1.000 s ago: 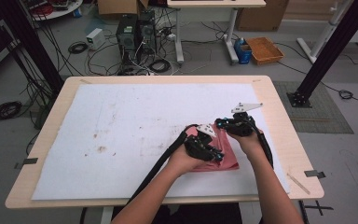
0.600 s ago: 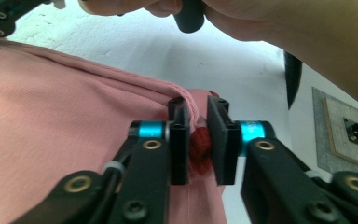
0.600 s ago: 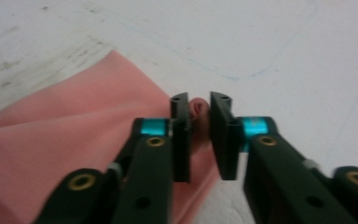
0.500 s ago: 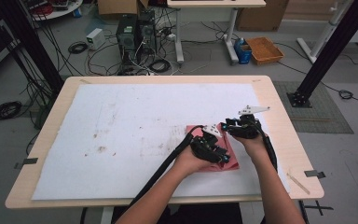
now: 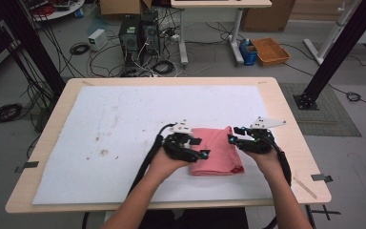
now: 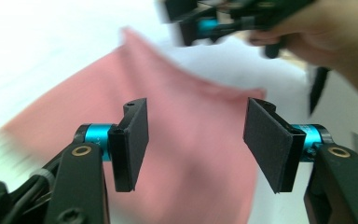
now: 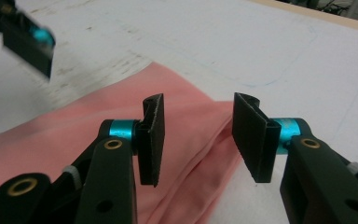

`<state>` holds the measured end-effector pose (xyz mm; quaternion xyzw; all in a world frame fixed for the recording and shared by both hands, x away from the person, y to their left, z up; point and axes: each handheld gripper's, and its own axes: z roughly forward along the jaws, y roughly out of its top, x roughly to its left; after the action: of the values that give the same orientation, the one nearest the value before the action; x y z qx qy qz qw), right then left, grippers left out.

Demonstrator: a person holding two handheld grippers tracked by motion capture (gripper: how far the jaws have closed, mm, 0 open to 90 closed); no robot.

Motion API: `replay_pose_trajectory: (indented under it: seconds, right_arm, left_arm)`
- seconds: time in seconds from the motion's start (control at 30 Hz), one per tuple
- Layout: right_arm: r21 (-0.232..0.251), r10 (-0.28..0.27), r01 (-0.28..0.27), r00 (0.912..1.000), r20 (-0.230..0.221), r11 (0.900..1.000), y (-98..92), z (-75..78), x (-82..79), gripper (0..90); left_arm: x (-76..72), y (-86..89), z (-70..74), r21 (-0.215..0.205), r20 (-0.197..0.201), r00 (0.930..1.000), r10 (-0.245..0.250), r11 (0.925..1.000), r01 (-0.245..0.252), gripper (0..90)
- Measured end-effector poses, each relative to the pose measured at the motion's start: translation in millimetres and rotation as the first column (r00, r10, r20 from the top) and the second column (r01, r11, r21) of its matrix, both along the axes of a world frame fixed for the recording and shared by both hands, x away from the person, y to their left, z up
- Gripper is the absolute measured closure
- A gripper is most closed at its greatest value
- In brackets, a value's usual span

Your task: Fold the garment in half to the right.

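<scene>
No brand, label or writing can be read on anything here. Your forearms come in from six o'clock in the high view, each hand wrapped around its tool: the left tongs [image 5: 190, 145] sit at the nine o'clock edge of the pink cloth [image 5: 217, 150], the right tongs [image 5: 240, 140] at its three o'clock edge, both pointing inward toward each other. Your left tongs [image 6: 196, 140] have just been opening and stand wide, nothing pinched, the cloth [image 6: 186, 140] lying below the gap. Your right tongs [image 7: 198, 137] have also just been opening; they gape over the cloth [image 7: 121, 130] without pressing it. The cloth is folded into a rough rectangle, flat on the white sheet [image 5: 124, 119] that covers the bench [image 5: 286, 109], toward four o'clock of the sheet's middle, with layered edges along one side in the right gripper view.
</scene>
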<state>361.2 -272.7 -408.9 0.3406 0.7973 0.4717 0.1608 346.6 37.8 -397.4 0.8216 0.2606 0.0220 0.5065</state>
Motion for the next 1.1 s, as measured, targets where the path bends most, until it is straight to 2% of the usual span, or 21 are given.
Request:
replay_pose_trajectory:
  seconds: [0.1, 0.2, 0.23, 0.27, 0.3, 0.33, 0.43, 0.53, 0.7, 0.9, 0.97, 1.1]
  right_arm:
    - [-0.012, 0.023, -0.023, 0.9997, 0.000, 1.000, 2.0, -0.6, -8.4, 54.3]
    - [-0.039, 0.026, -0.026, 0.9997, 0.001, 0.999, 4.5, -2.5, -14.0, 53.1]
    - [-0.041, 0.027, -0.027, 0.9996, 0.002, 0.999, 5.2, -3.4, -15.2, 53.0]
    - [-0.038, 0.027, -0.027, 0.9996, -0.002, 0.999, 6.0, -4.1, -16.6, 52.0]
    - [-0.041, 0.025, -0.025, 0.9997, -0.001, 0.999, 6.8, -4.8, -17.7, 51.2]
    - [-0.042, 0.026, -0.026, 0.9997, 0.002, 0.999, 7.3, -5.1, -19.2, 50.6]
    - [-0.042, 0.029, -0.028, 0.9994, 0.018, 0.999, 7.0, -5.0, -24.5, 49.3]
    - [-0.032, 0.024, -0.024, 0.9994, 0.024, 0.999, 4.5, -4.7, -31.5, 49.3]
    - [-0.020, 0.027, -0.027, 0.9995, 0.017, 0.999, 1.5, -6.3, -40.2, 49.3]
    - [-0.026, 0.019, -0.019, 0.9996, 0.020, 0.999, -2.3, -10.0, -48.8, 48.2]
    - [-0.029, 0.018, -0.018, 0.9998, 0.009, 0.999, -2.0, -13.5, -50.4, 48.2]
    - [-0.067, 0.027, -0.029, 0.9993, -0.027, 0.997, 0.8, -22.7, -54.1, 52.3]
  left_arm:
    - [-3.0, 39.6, -4.8, -0.026, -0.003, 0.9975, 0.070, 0.9972, -0.070, 37.1]
    - [-6.1, 72.4, -9.5, -0.062, -0.015, 0.9904, 0.138, 0.9884, -0.138, 36.0]
    - [-6.1, 72.4, -9.5, -0.062, -0.015, 0.9904, 0.138, 0.9884, -0.138, 36.0]
    - [-5.9, 88.7, -8.9, -0.056, -0.021, 0.9853, 0.169, 0.9838, -0.170, 35.7]
    - [-5.9, 88.7, -8.9, -0.056, -0.021, 0.9853, 0.169, 0.9838, -0.170, 35.3]
    - [-7.0, 101.4, -7.3, -0.074, -0.012, 0.9823, 0.187, 0.9795, -0.187, 35.2]
    - [-7.5, 123.0, -5.2, -0.105, -0.016, 0.9750, 0.222, 0.9694, -0.222, 35.2]
    - [-7.7, 137.8, -3.1, -0.129, -0.022, 0.9669, 0.254, 0.9583, -0.255, 35.2]
    - [-8.7, 147.1, -0.2, -0.142, -0.018, 0.9646, 0.263, 0.9543, -0.263, 34.7]
    - [-8.3, 147.0, -2.1, -0.130, -0.019, 0.9669, 0.254, 0.9582, -0.255, 34.6]
    - [-7.6, 145.9, -3.3, -0.126, -0.023, 0.9686, 0.248, 0.9605, -0.248, 34.4]
    - [-7.4, 146.1, -2.8, -0.128, -0.020, 0.9699, 0.243, 0.9615, -0.243, 34.3]
